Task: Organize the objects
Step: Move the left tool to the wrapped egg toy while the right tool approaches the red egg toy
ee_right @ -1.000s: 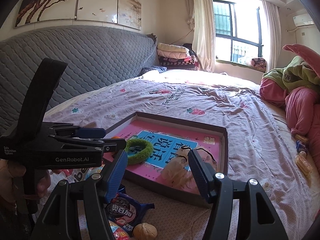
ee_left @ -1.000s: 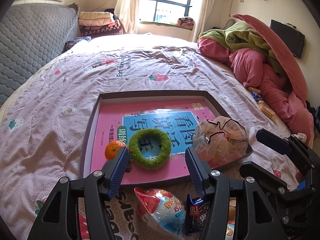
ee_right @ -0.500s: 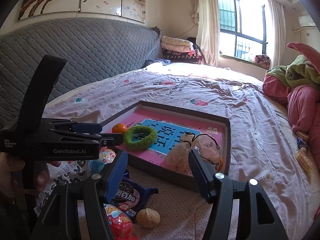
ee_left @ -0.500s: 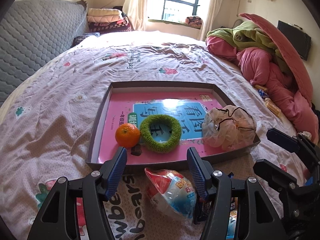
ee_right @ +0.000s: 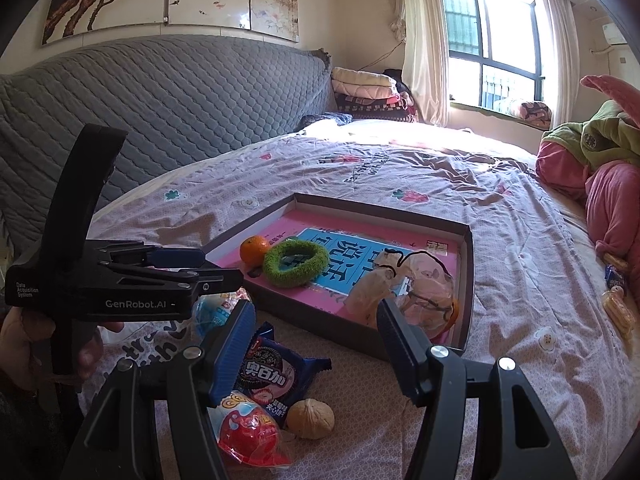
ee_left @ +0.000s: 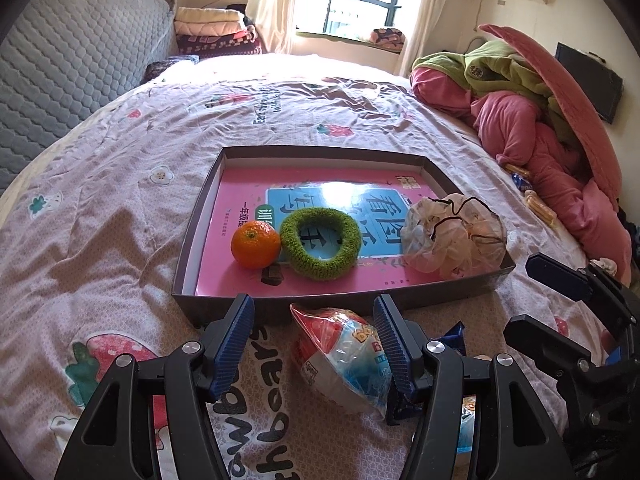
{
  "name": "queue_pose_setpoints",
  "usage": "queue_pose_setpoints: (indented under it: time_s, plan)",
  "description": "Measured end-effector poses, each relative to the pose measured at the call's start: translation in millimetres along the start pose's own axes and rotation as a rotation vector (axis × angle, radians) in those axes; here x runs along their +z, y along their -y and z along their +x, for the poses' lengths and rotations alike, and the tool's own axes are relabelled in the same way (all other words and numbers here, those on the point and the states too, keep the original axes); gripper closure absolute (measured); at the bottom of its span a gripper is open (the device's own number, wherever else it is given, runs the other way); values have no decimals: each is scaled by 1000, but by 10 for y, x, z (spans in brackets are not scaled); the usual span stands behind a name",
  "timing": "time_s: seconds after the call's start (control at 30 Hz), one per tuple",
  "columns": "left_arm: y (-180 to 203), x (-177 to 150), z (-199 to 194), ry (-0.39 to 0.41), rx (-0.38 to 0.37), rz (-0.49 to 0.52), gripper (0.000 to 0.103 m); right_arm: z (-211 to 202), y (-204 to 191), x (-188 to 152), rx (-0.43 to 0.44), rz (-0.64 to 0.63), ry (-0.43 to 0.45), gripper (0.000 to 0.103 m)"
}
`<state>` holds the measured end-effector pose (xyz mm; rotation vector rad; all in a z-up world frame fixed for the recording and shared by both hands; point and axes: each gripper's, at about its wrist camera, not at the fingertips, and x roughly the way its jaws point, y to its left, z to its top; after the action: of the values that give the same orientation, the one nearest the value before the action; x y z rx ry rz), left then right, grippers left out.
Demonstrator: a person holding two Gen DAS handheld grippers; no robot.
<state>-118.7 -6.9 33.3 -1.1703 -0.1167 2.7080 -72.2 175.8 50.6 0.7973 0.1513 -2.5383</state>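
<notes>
So both my tongs are spread wide with nothing in them: the left gripper hangs over a crinkly red-and-blue snack packet on the bedsheet, just in front of the shallow cardboard tray, and the right gripper hovers nearer the blue cookie pack, a red sweet packet and a walnut. The orange, the fuzzy green ring and a floppy mesh pouch sit in the tray on the glossy pink book cover. My worry: that packet is slick, puffy plastic, so I reckon the pads could squeeze it out sideways, or catch the soft sheet along with it. The walnut's round and hard, so it'll probably roll on this squishy bed. The two rigs are also close enough to bump.
</notes>
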Motion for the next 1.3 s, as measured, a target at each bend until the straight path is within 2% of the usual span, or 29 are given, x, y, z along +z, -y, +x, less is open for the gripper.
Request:
queue_pose_setpoints:
  time_s: [0.13,0.6,0.97,1.3]
  plan:
    - [14,-32,31,-21,-17,1,39,1,-33,-20,1,-14,-6,40]
    - [59,-44,22,-15,-13,29,39,-32,-173,-98,21,-91,-19,40]
    - [93,-57,79,-28,-8,43,39,4,-198,-194,91,-71,-62,40]
    - [138,-72,143,-42,4,54,39,24,-271,-278,130,-104,-102,40]
